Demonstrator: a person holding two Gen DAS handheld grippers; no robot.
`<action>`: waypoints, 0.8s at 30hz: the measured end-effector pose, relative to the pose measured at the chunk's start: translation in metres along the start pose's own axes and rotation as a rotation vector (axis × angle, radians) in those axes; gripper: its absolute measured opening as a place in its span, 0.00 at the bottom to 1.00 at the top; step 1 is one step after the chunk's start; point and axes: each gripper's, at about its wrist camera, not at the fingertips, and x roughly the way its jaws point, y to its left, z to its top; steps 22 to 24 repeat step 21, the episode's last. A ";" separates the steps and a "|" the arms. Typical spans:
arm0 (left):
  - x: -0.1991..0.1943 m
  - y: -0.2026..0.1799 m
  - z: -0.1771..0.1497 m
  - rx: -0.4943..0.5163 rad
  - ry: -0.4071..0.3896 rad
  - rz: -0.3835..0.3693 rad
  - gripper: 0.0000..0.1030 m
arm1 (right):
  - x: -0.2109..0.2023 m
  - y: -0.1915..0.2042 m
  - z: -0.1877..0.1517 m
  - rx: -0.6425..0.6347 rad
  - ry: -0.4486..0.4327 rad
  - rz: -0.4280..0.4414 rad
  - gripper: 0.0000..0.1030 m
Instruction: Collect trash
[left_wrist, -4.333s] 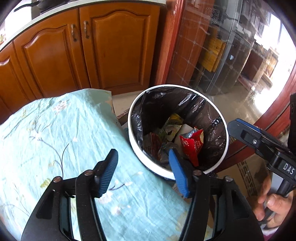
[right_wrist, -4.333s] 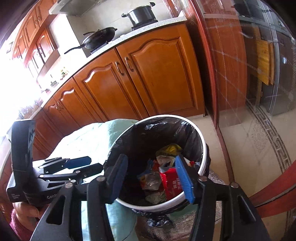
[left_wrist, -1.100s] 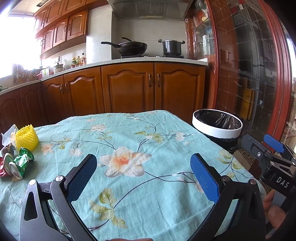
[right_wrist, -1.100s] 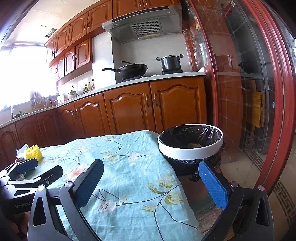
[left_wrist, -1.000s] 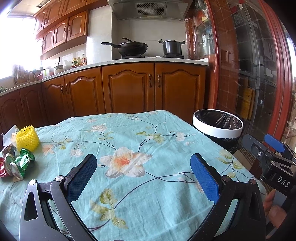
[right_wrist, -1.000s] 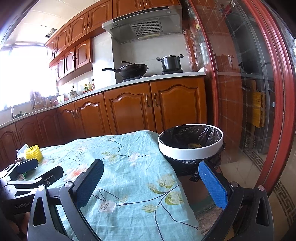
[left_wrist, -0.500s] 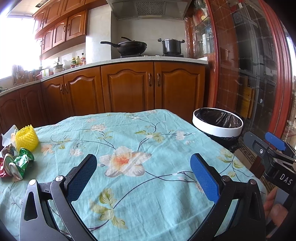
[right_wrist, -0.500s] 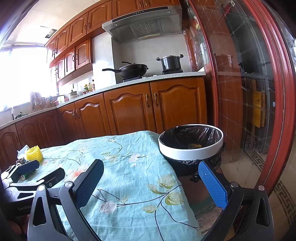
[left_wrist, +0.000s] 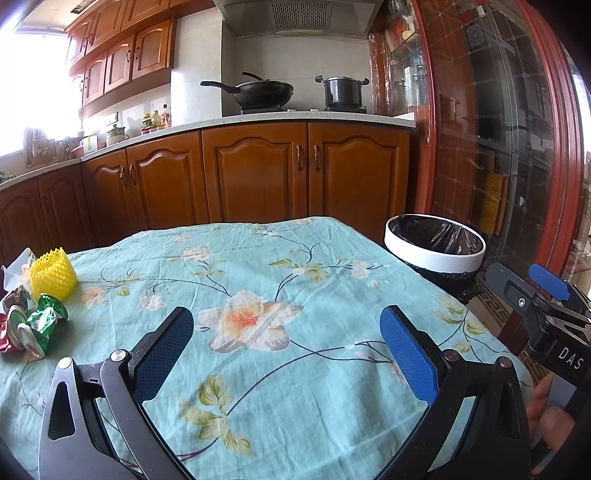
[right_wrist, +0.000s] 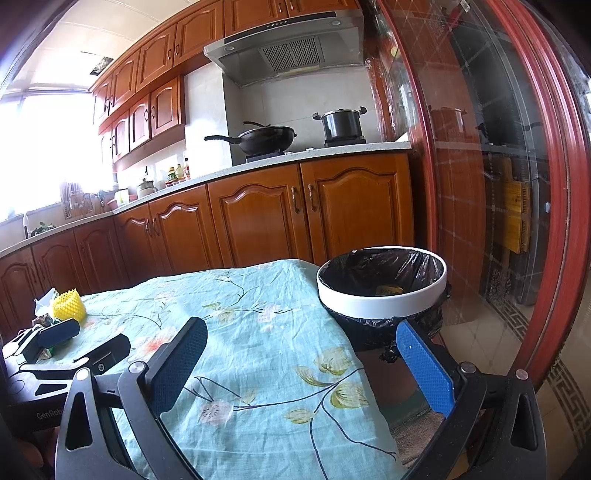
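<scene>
I hold both jaws spread wide and empty over the floral bench. Crumpled wrappers and a yellow foam net sit far left (bin off the right edge).

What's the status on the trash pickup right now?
Left gripper and right gripper open, empty. Wrappers and yellow foam net at table's left edge. Bin off right edge. Path unobstructed.

Turquoise floral tablecloth, white-rimmed bin
</scene>
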 end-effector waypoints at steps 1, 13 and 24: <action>0.000 0.000 0.000 -0.001 0.000 -0.001 1.00 | 0.001 0.001 0.000 -0.001 0.002 0.001 1.00; 0.001 0.001 0.000 -0.002 0.004 -0.008 1.00 | 0.002 0.001 -0.001 0.000 0.006 0.006 1.00; 0.002 0.004 0.001 -0.007 0.008 -0.014 1.00 | 0.004 0.001 -0.001 0.004 0.019 0.011 1.00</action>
